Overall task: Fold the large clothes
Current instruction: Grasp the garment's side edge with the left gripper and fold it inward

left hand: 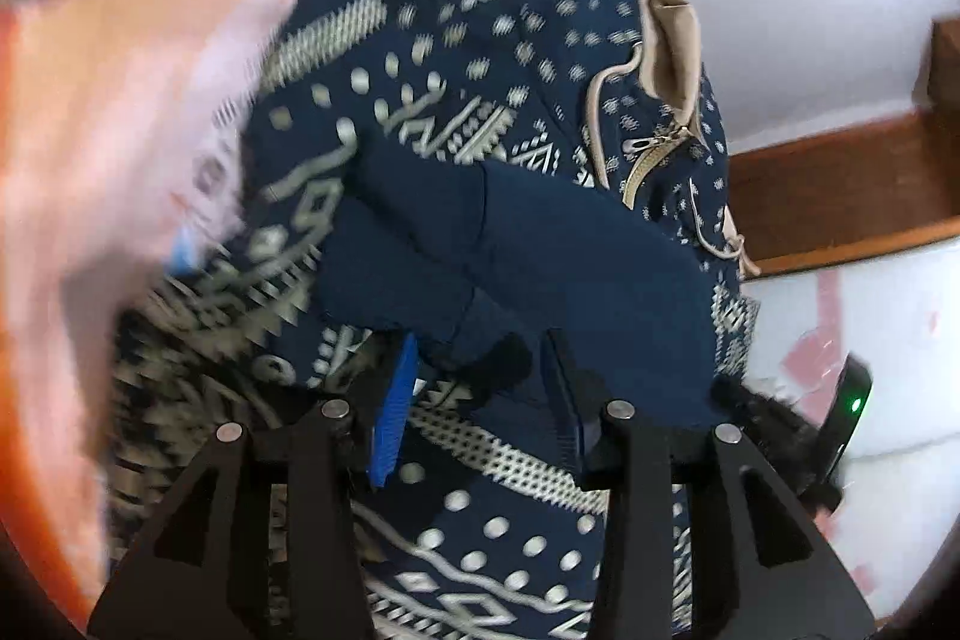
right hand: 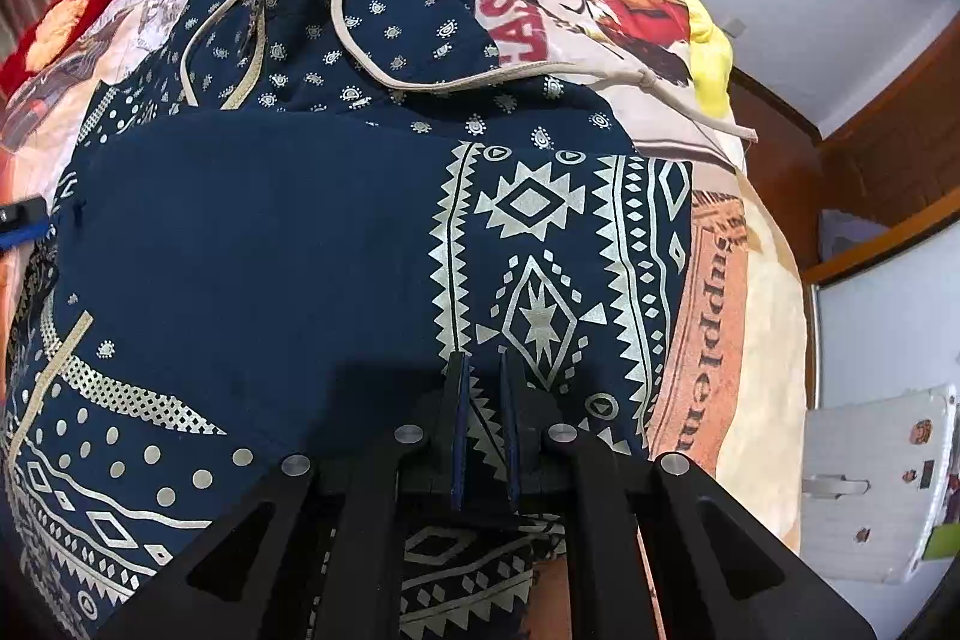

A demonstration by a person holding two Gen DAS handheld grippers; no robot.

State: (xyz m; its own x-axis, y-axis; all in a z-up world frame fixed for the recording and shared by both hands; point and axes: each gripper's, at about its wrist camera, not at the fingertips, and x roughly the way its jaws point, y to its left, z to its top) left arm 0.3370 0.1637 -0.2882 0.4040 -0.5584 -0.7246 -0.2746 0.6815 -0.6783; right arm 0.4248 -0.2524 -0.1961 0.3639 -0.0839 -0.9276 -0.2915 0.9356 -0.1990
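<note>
A printed bedspread point(right hand: 726, 316) carries the navy hoodie point(right hand: 252, 244), spread flat, silver geometric print, plain sleeve folded across, beige drawstrings point(right hand: 498, 76); left gripper point(left hand: 480, 388) released around the sleeve, right gripper point(right hand: 485, 436) clenched, empty

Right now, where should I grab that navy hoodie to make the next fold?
Probably the hoodie at its patterned right edge, coming in from the right side: that edge lies flat and bare on the blanket, while the drawstring is loose.
</note>
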